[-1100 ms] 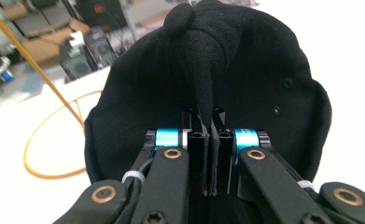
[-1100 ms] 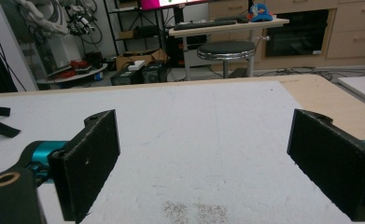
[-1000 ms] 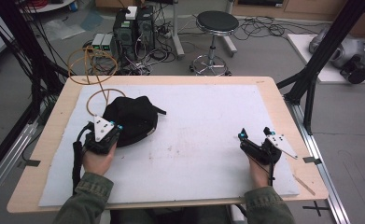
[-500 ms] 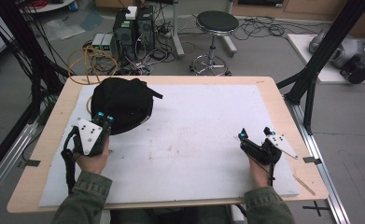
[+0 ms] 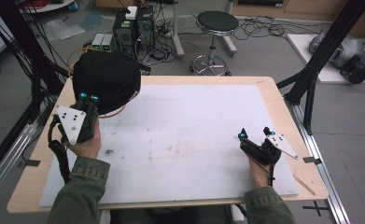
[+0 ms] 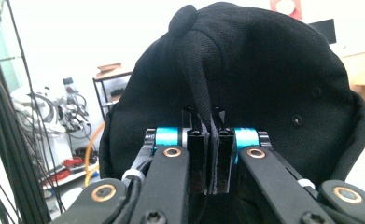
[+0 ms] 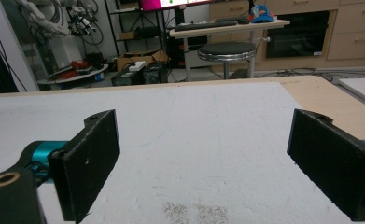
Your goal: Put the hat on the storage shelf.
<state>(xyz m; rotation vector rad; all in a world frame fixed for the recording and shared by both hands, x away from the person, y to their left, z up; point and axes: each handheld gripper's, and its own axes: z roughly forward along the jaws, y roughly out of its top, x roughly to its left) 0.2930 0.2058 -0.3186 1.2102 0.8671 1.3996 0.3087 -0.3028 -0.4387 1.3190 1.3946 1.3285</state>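
Black cap (image 6: 264, 88) pinched by a fabric fold between closed left fingers (image 6: 199, 154); right fingers (image 7: 91, 158) wide apart, empty.

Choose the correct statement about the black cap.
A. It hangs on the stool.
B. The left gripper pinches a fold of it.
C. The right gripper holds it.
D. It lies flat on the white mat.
B: the left gripper has its jaws shut on a fold of the black cap.
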